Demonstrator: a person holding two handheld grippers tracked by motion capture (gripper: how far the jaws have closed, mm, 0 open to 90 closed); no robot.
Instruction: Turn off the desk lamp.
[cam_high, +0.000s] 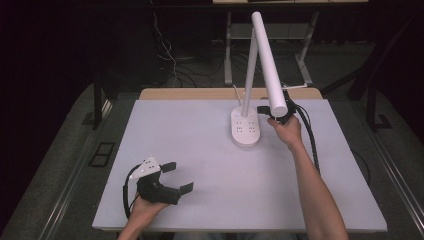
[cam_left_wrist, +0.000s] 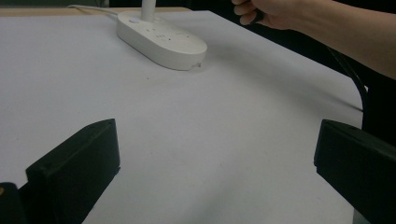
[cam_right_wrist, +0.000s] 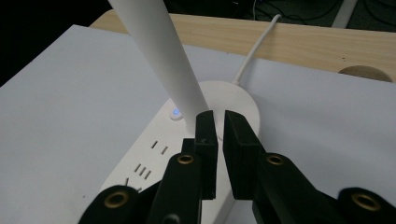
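High view shows your left claw (cam_high: 177, 177) nearest you, resting on the white table (cam_high: 200, 145) at its front left with the jaws spread wide and nothing between them; the left claw view confirms bare table between the two black jaws. It sits well apart from the lamp, so your right hand (cam_high: 286, 131) is clearly the nearer one. Farther out, your right claw (cam_right_wrist: 217, 135) has its jaws almost shut, a thin gap left between them, gripping nothing that I can see; the tips hover just over the lamp's white base (cam_high: 245, 128), right beside the foot of the stem (cam_right_wrist: 161, 56). The base's long axis runs toward you and away. The lamp head (cam_high: 268, 61) slants down above that hand. Count: one lamp, two claws, one white cord (cam_right_wrist: 254, 51) trailing off the back.
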